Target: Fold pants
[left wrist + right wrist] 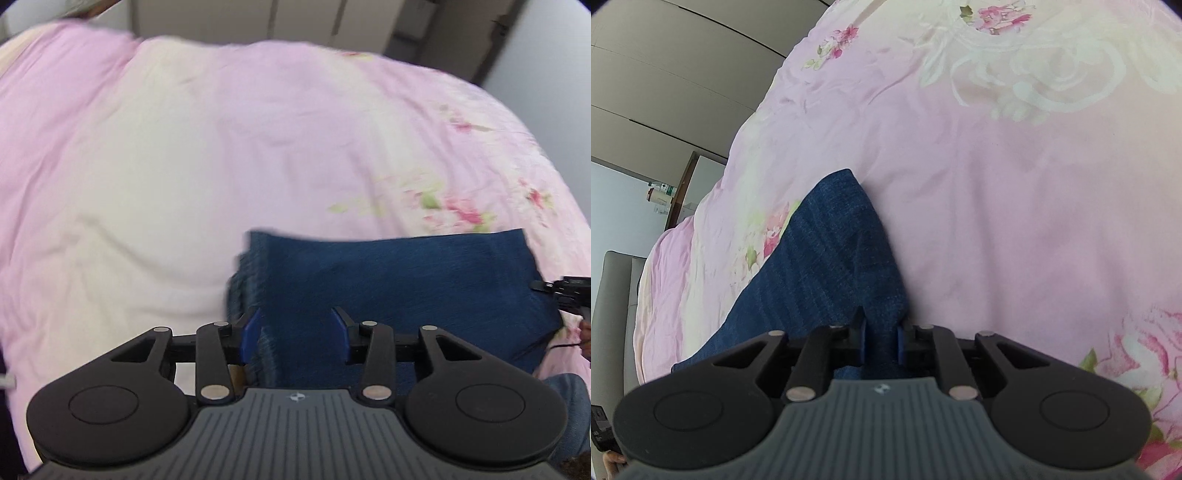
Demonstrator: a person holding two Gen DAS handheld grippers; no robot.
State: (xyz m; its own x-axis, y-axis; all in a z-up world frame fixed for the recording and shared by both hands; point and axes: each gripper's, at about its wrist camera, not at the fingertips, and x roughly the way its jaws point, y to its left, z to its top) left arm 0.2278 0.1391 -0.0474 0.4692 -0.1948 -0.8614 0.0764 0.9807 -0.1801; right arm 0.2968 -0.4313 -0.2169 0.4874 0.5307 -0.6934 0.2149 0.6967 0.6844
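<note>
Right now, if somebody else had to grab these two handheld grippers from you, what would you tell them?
Left gripper: open, jaws spread over the near edge of the blue jeans, gripping nothing.
Right gripper: closed on a fold of the jeans at the other end.
The jeans lie on the pink floral bedspread, already folded into a compact rectangle.
Left to do: close the left gripper on its edge, then probably one more fold and a smoothing. That view is blurred, so check the edge first.

Dark blue denim pants (399, 280), folded, flat on bed
</note>
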